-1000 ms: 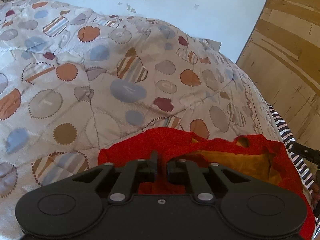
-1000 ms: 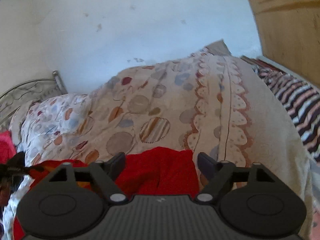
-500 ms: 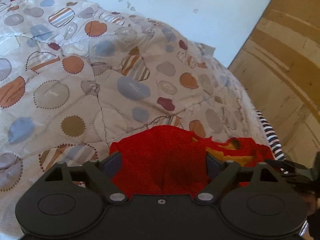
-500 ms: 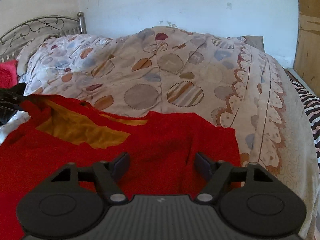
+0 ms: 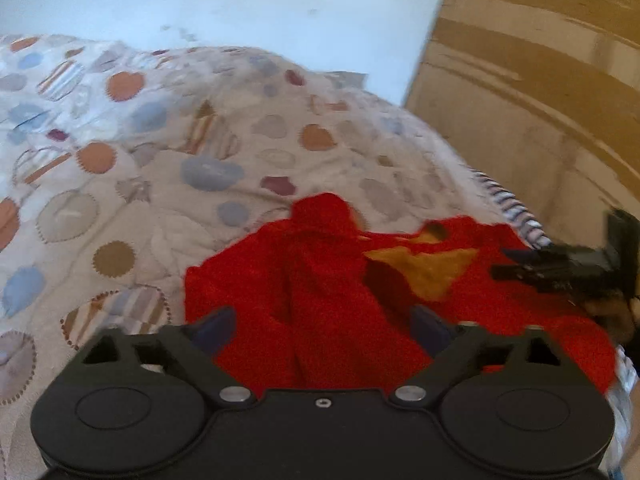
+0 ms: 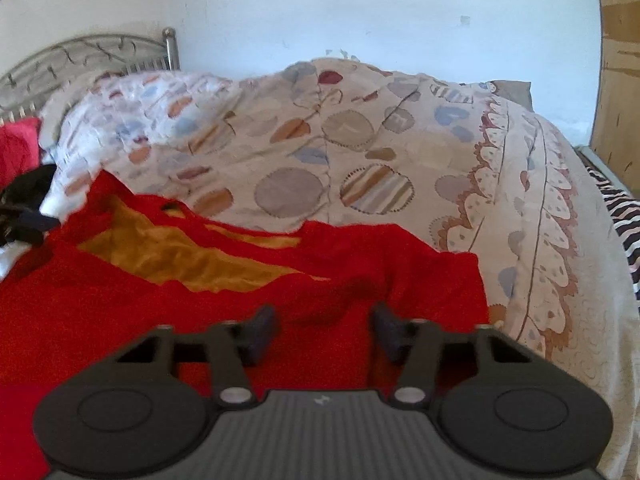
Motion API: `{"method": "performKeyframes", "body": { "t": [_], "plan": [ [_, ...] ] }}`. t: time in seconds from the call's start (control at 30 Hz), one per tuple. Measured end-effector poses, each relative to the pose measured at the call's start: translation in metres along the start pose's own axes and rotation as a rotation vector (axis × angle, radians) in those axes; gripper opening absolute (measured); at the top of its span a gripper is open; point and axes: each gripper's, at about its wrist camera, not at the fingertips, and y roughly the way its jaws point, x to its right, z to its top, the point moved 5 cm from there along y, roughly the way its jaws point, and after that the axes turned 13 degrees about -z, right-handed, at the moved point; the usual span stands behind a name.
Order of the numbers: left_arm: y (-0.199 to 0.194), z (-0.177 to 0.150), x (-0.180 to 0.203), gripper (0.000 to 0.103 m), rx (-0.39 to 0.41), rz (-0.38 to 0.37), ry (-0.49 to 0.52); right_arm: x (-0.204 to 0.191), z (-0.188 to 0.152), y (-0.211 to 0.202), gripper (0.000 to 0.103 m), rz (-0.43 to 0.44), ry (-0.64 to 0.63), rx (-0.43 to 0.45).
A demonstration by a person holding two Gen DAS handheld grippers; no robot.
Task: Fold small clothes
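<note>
— Bedroom wall behind, patterned quilt over the whole bed; where's the garment?

— One red garment with a mustard lining, spread on the quilt's near edge, its long axis running left to right across both views.

— And which gripper is nearer to it?

— Both hang just over it. The right gripper sits above its right end, jaws closing with red cloth between the tips, not clearly pinched yet. The left gripper is over the left end, jaws wide and narrowing slightly, a raised ridge of cloth between them, untouched.

— Counts?

— One garment, two grippers, one quilt. A striped cloth lies far right, a metal headboard far left.
</note>
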Motion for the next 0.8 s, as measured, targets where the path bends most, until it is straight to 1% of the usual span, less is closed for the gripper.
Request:
{"method": "performKeyframes", "body": {
  "t": [0.03,0.07,0.1,0.13,0.17,0.2,0.27,0.33,0.4,0.47,0.5,0.53,0.57,0.67,0.7,0.77,0.8],
  "plan": [
    [0.003,0.003,-0.005,0.075,0.013,0.009,-0.037,-0.001,-0.001,0.001,0.025,-0.006,-0.005,0.001],
    [0.004,0.005,-0.01,0.07,0.032,0.009,-0.077,-0.002,-0.002,0.001,0.018,-0.017,-0.009,0.002],
    [0.005,0.007,-0.014,0.054,0.045,0.002,-0.105,-0.002,-0.002,0.0,0.016,-0.026,-0.007,0.011],
    [0.007,0.009,-0.016,0.026,0.05,-0.008,-0.122,-0.001,-0.001,-0.004,0.013,-0.028,0.006,0.032],
    [0.008,0.011,-0.018,0.01,0.045,-0.009,-0.131,0.001,0.001,-0.009,0.012,-0.034,0.025,0.059],
    [0.009,0.012,-0.018,0.005,0.047,0.003,-0.132,0.005,0.003,-0.014,0.012,-0.046,0.048,0.086],
    [0.004,0.013,-0.016,0.005,0.077,0.007,-0.121,0.019,0.011,-0.029,0.011,-0.063,0.117,0.146],
    [-0.007,0.014,-0.012,0.004,0.135,0.003,-0.108,0.035,0.019,-0.042,0.011,-0.073,0.191,0.196],
    [-0.019,0.016,-0.016,0.004,0.191,0.0,-0.147,0.05,0.024,-0.049,0.01,-0.095,0.244,0.226],
    [-0.024,0.017,-0.027,0.004,0.226,0.005,-0.213,0.063,0.024,-0.043,0.01,-0.08,0.306,0.2],
    [-0.022,0.018,-0.034,0.004,0.227,0.001,-0.26,0.067,0.023,-0.037,0.01,-0.08,0.326,0.175],
    [-0.019,0.017,-0.039,0.004,0.218,0.007,-0.29,0.068,0.021,-0.029,0.01,-0.088,0.328,0.149],
    [-0.013,0.015,-0.043,0.004,0.201,0.029,-0.303,0.067,0.017,-0.022,0.01,-0.095,0.332,0.126],
    [0.002,0.008,-0.047,0.004,0.158,0.07,-0.325,0.069,0.004,-0.001,0.01,-0.098,0.401,0.053],
    [0.004,0.006,-0.049,0.005,0.16,0.065,-0.347,0.071,-0.001,0.004,0.01,-0.095,0.428,0.045],
    [0.002,0.001,-0.054,0.007,0.158,0.03,-0.377,0.073,-0.007,0.007,0.011,-0.069,0.459,0.039],
    [-0.001,0.001,-0.052,0.015,0.156,0.024,-0.366,0.073,-0.008,0.005,0.012,-0.056,0.458,0.047]
  ]
}}
